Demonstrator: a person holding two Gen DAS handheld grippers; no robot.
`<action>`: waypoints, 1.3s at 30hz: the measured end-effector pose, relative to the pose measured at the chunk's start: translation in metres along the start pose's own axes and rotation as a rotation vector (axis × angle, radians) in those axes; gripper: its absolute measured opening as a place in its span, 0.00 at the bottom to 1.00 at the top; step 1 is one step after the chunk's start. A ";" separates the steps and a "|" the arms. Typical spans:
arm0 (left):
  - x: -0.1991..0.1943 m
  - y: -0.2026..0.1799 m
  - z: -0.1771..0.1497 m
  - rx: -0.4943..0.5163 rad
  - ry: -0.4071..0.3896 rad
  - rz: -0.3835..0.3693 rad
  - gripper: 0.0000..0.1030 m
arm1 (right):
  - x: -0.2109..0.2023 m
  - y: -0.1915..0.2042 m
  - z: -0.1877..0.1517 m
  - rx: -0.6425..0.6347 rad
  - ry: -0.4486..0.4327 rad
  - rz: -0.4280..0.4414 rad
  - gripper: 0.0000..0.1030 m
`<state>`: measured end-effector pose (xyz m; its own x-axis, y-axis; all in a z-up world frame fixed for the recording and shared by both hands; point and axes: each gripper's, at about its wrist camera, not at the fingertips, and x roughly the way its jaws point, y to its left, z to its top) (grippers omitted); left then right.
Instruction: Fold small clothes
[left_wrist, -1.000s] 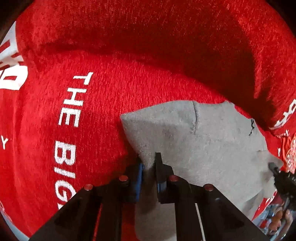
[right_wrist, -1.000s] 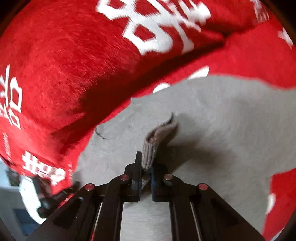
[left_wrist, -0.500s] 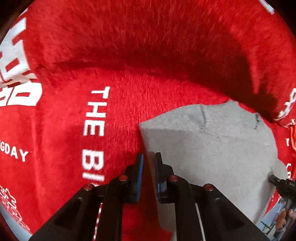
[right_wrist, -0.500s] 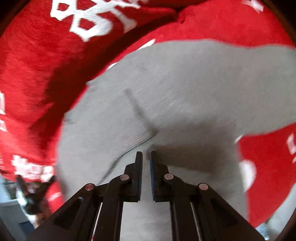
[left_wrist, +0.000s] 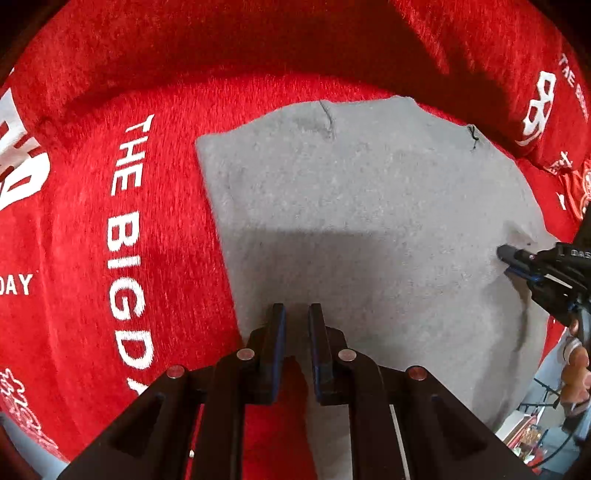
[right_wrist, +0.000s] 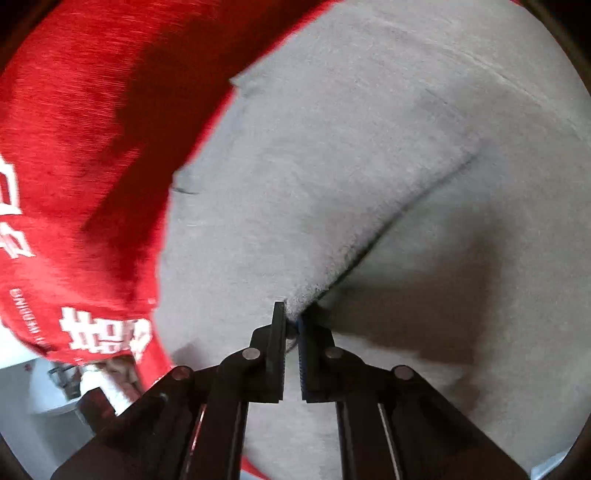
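The right gripper (right_wrist: 291, 314) has its jaws pinched tight on a corner of the grey cloth (right_wrist: 369, 166). You can see the cloth bunch up into a ridge that runs from the jaws toward the upper right of the right wrist view. In the left wrist view this same gripper (left_wrist: 504, 254) pokes in from the right edge and touches the right side of the cloth.

The left gripper (left_wrist: 296, 310) has its jaws nearly closed, with a thin gap between them. It sits low in the middle of its view, over the near edge of the grey cloth (left_wrist: 351, 206). I cannot tell for sure if any cloth is caught in that gap.

The grey cloth lies spread out on a red blanket (left_wrist: 92, 221) with white letters. It fills the middle and right of the left view.

The cloth looks soft, light and floppy. It will sag and wrinkle when lifted. It is not slippery, and it will not break. I think the best places to hold it are the corners and the thick seamed edges, one in each gripper, so that it stays flat for folding.
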<state>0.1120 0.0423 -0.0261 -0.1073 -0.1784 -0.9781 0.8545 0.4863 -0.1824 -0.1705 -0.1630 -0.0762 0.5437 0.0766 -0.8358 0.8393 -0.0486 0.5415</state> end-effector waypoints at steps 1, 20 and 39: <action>-0.001 0.002 -0.002 0.007 -0.005 -0.001 0.14 | -0.002 -0.002 -0.003 -0.002 -0.002 -0.001 0.05; -0.024 -0.044 -0.008 -0.055 -0.016 0.106 0.14 | -0.064 -0.042 0.000 -0.067 -0.010 -0.104 0.07; -0.015 -0.094 -0.008 -0.135 -0.048 0.271 0.96 | -0.094 -0.086 0.033 -0.059 -0.019 -0.129 0.14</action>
<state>0.0291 0.0056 0.0055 0.1423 -0.0657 -0.9876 0.7730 0.6306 0.0695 -0.2934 -0.1984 -0.0470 0.4315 0.0596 -0.9001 0.9011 0.0188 0.4333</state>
